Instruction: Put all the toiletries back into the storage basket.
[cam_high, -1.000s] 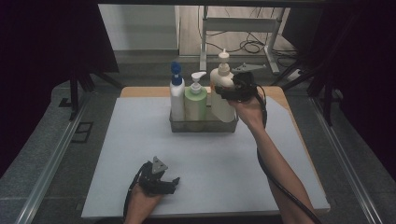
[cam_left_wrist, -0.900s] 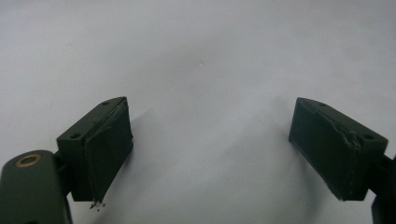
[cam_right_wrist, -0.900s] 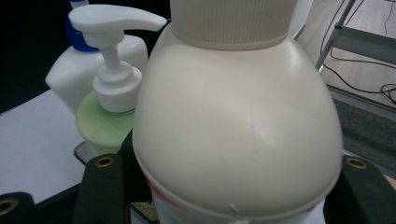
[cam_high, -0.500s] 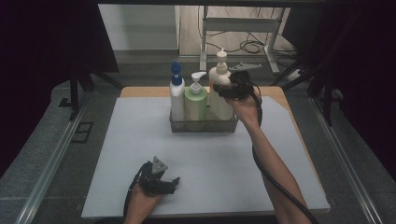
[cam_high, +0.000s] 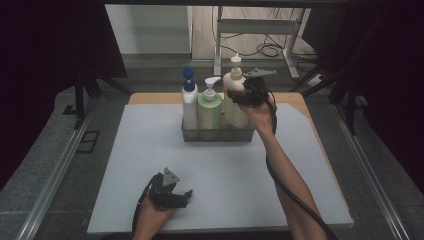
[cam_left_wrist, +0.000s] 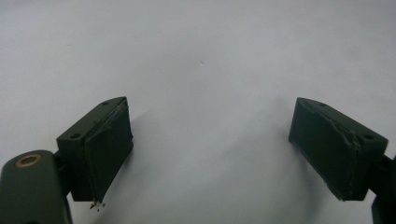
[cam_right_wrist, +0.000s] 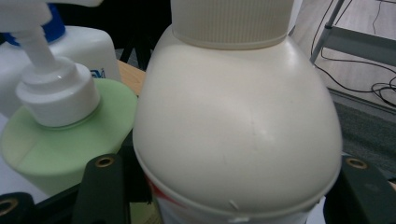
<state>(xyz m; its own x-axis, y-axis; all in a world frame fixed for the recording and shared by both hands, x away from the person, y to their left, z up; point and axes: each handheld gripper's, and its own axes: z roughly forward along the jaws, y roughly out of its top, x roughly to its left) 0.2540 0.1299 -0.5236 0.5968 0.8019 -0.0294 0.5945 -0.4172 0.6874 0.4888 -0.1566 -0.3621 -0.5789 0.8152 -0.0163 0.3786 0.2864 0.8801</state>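
Cream bottle (cam_right_wrist: 238, 126) is clamped between the jaws of the right gripper (cam_high: 248, 93), inside the grey caddy (cam_high: 218, 134). Beside that gripper stand the green pump bottle (cam_high: 209, 109) and white blue-capped bottle (cam_high: 189, 102). Left gripper (cam_high: 172, 192) rests open on the pale mat (cam_left_wrist: 201, 60). Cables (cam_high: 265, 49) are seen on the floor beyond.
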